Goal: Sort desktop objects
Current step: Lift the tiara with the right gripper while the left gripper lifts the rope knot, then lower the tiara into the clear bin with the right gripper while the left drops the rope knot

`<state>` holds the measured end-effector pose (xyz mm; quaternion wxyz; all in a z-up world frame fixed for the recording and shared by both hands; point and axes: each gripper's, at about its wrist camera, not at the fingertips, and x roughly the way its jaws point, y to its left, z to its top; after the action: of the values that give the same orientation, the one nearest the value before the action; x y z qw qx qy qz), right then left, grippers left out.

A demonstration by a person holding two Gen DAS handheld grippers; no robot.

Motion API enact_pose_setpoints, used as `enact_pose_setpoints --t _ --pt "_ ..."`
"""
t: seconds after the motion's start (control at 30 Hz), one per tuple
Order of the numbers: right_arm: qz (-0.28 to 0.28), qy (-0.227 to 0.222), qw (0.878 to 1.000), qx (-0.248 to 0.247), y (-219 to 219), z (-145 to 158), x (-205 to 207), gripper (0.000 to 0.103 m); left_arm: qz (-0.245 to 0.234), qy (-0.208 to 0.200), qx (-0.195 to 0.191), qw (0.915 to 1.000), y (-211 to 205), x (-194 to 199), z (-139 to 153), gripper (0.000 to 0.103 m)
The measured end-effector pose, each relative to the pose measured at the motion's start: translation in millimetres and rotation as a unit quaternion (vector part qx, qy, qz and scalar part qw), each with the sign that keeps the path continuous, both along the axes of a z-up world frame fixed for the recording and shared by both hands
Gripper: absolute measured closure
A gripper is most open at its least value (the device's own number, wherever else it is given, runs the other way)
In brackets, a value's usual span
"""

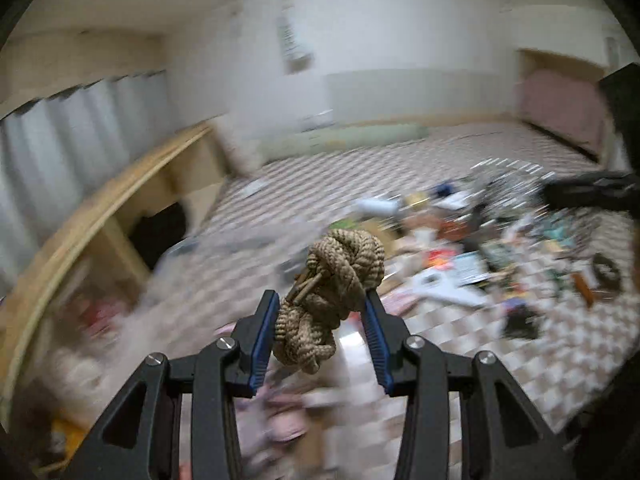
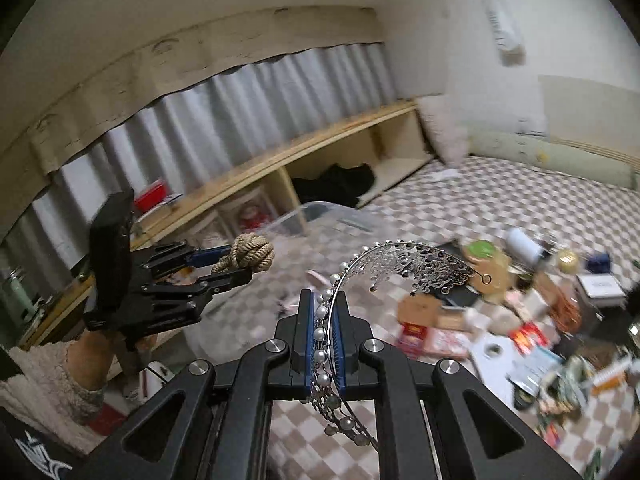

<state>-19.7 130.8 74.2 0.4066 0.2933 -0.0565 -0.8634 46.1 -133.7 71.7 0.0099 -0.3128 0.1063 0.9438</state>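
My left gripper is shut on a knotted bundle of tan rope and holds it in the air above the checkered bed. The same gripper and rope show at the left of the right wrist view. My right gripper is shut on a silver pearl tiara, which arcs up and to the right from the pads. A pile of mixed small objects lies on the checkered cover to the right; it also shows blurred in the left wrist view.
A clear plastic bin sits on the bed beyond the grippers. A long wooden shelf with cubbies runs along the left under grey curtains. A pillow leans in the far corner.
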Motion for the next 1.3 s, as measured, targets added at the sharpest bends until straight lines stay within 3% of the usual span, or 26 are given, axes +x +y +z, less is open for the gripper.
enact_pose_setpoints --t 0.17,0.5,0.73,0.83,1.03,1.3 --pt "0.041 -0.007 0.999 0.01 -50 9 -12 0.094 0.089 -0.068 -0.015 0.9936 -66 -1 -25 0.061" --pt "0.106 -0.033 0.993 0.05 -156 -8 -41 0.094 0.167 -0.145 -0.014 0.975 -114 -1 -72 0.061" --pt "0.125 -0.031 0.981 0.144 -223 -43 -65 0.094 0.173 -0.184 -0.025 0.9673 -128 -12 -92 0.061" --pt "0.124 -0.055 0.975 0.178 -243 -62 -84 0.094 0.169 -0.199 -0.026 0.9649 -130 -18 -101 0.06" --pt "0.108 -0.067 0.964 0.235 -271 -84 -114 0.094 0.158 -0.227 -0.033 0.9605 -131 -30 -114 0.058" --pt "0.113 -0.096 0.938 0.313 -296 -112 -136 0.094 0.142 -0.292 -0.008 0.9458 -136 -51 -127 0.058"
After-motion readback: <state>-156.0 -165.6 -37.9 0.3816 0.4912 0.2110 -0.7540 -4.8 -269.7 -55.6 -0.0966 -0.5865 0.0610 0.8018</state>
